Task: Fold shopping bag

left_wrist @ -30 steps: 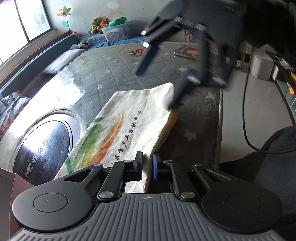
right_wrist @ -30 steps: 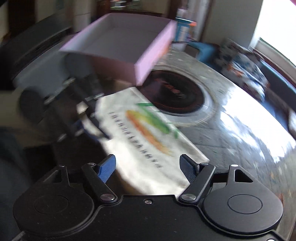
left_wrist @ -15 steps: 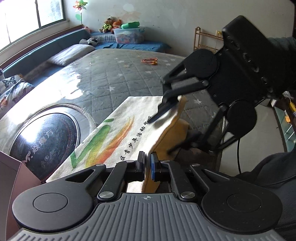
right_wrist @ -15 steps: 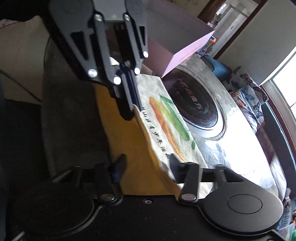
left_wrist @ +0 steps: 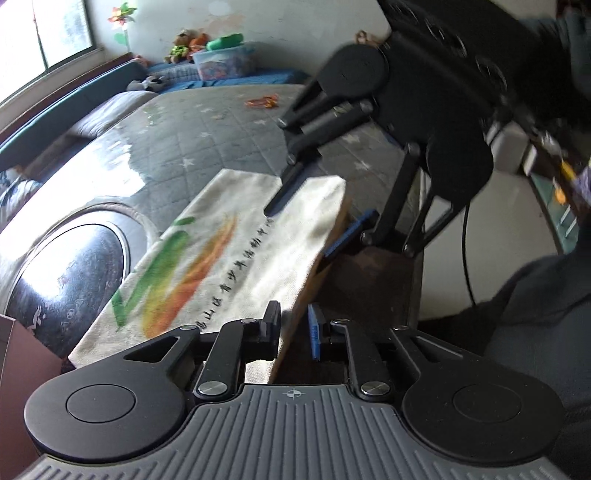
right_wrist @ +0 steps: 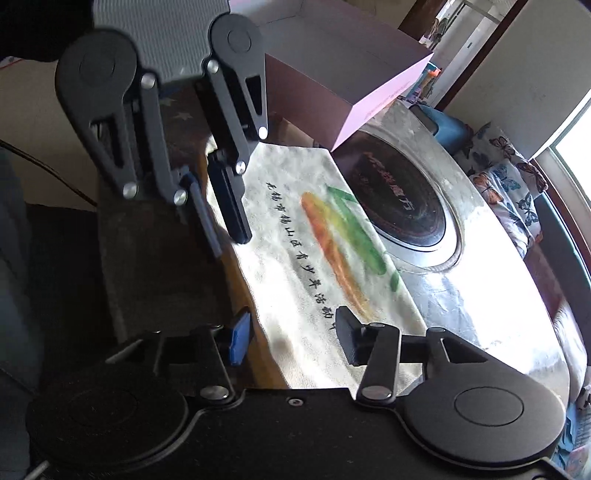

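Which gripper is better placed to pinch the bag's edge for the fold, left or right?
Left, probably. The left gripper has its fingers either side of the bag edge with only a narrow gap, so a small squeeze should catch it. The right gripper also straddles that edge but is wide open.

Daylight coming through window [left_wrist: 55, 33] at far left, glaring white off glossy quilted cover [left_wrist: 92, 188]. Right wrist view blowing out along cover's right edge [right_wrist: 491, 266] (detail lost there). Near side lying in deep shadow. Motion blur smearing bag print [left_wrist: 192, 273] and right gripper [left_wrist: 314, 229]. Fisheye bending edges.
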Motion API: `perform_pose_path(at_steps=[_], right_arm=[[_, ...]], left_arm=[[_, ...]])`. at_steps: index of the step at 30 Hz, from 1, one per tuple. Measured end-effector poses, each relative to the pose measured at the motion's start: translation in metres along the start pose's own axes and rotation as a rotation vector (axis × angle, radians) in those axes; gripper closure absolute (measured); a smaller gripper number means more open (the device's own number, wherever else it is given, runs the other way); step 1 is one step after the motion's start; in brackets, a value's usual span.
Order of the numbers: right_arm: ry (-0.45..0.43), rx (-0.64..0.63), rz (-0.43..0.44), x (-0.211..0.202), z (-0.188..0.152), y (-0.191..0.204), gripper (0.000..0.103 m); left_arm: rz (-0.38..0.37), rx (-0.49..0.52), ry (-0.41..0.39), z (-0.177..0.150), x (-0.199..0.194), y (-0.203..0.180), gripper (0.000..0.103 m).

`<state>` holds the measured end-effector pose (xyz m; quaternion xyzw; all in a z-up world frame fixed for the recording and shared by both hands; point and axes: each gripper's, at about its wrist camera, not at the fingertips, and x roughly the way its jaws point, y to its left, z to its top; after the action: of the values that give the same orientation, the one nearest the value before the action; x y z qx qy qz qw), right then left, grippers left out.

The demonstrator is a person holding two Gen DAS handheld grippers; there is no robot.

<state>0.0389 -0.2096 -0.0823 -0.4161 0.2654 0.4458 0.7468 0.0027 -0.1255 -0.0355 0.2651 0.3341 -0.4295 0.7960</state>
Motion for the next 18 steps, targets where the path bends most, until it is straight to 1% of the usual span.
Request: perform_pose_path(at_steps=[3, 7, 10, 12, 14, 18], right_arm=[[-0.004, -0.004, 0.010, 0.000, 0.001, 0.003, 0.049], [-0.007, -0.009, 0.027, -0.001, 0.002, 0.007, 0.048], [-0.010, -0.019, 0.037, 0.000, 0.003, 0.010, 0.047], [-0.011, -0.031, 0.036, 0.001, 0.004, 0.014, 0.047], [-0.012, -0.042, 0.036, 0.002, 0.004, 0.017, 0.046], [-0.015, -0.062, 0.033, 0.004, 0.004, 0.022, 0.046]], left_arm=[[0.019, 0.049, 0.020, -0.001, 0.010, -0.004, 0.080], [0.087, 0.126, 0.040, -0.002, 0.021, -0.012, 0.080], [0.120, 0.151, 0.040, -0.002, 0.027, -0.015, 0.085], [0.119, 0.133, 0.040, -0.001, 0.028, -0.013, 0.087], [0.108, 0.087, 0.030, 0.002, 0.025, -0.007, 0.091], [0.088, 0.010, -0.001, 0.006, 0.016, 0.006, 0.093]])
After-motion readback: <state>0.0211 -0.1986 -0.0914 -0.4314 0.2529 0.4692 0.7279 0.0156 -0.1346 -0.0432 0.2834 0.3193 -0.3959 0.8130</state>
